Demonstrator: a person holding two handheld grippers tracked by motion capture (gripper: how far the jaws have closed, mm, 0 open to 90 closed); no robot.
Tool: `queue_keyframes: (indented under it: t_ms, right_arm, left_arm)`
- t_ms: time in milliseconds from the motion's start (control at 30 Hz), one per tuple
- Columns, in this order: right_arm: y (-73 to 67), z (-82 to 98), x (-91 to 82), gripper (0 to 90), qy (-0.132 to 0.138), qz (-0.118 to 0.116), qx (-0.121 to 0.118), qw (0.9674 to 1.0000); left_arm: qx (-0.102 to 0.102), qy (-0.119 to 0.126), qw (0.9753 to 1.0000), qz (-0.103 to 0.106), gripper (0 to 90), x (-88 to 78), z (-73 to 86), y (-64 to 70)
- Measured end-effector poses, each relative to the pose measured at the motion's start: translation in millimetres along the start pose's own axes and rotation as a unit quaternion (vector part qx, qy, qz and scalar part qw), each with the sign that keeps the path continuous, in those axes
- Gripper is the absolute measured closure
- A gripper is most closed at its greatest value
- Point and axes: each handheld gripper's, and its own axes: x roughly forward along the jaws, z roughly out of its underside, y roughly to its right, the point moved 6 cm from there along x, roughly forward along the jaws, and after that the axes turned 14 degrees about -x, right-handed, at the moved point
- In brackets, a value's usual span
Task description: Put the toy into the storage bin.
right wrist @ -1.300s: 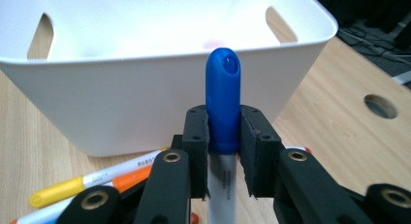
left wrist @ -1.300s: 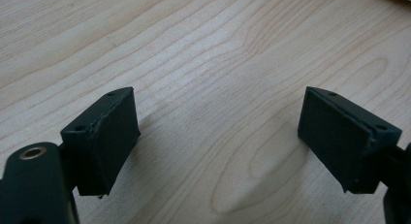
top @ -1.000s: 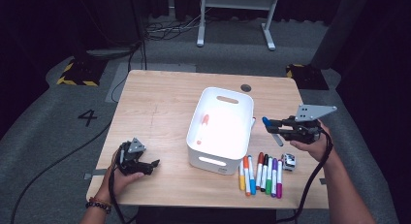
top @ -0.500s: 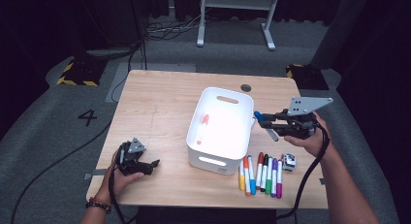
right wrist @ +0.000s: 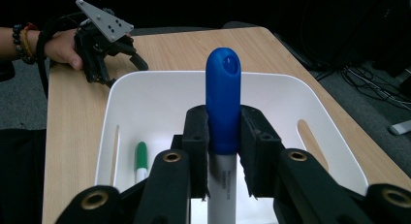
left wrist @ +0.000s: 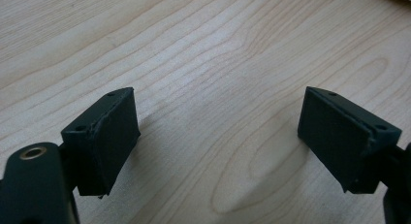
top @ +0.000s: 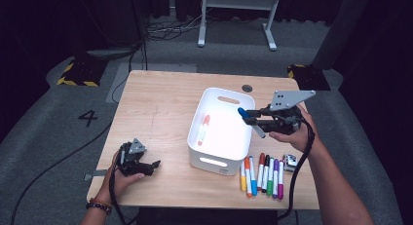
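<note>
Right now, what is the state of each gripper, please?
Left gripper: open, holding nothing, low over the table.
Right gripper: closed on the blue marker, above the white bin.

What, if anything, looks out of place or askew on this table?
Nothing stands out. The white plastic bin sits upright with a red-capped marker inside, six markers lie in a neat row on the wooden table, and the right gripper holds a blue-capped marker over the bin. The left gripper rests open.
</note>
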Motion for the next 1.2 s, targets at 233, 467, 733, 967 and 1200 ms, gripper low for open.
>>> queue_keyframes:
  t_ms: [233, 467, 733, 967, 1200]
  right_arm:
    - [-2.5, -12.7, 14.4, 74.4, -0.005, -0.006, 0.006, 0.9999]
    - [-6.5, -17.8, 36.9, 74.4, -0.023, -0.020, 0.016, 0.9994]
    - [-16.0, -16.9, 61.2, 74.4, -0.048, -0.041, 0.023, 0.9978]
    - [-26.2, -7.4, 82.1, 74.4, -0.081, -0.067, 0.023, 0.9942]
    - [-41.7, 8.4, 104.9, 74.4, -0.141, -0.110, 0.028, 0.9834]
  left_arm:
    - [0.000, 0.000, 1.0000, 0.000, 14.8, 0.0, 0.0, 0.0]
    - [0.000, 0.000, 1.0000, 0.000, 14.8, 0.0, 0.0, 0.0]
    - [0.000, 0.000, 1.0000, 0.000, 14.8, -0.1, 0.0, 0.0]
    - [0.000, 0.000, 1.0000, 0.000, 14.9, -0.1, 0.0, 0.0]
    - [0.000, 0.000, 1.0000, 0.000, 14.9, -0.1, 0.0, 0.1]
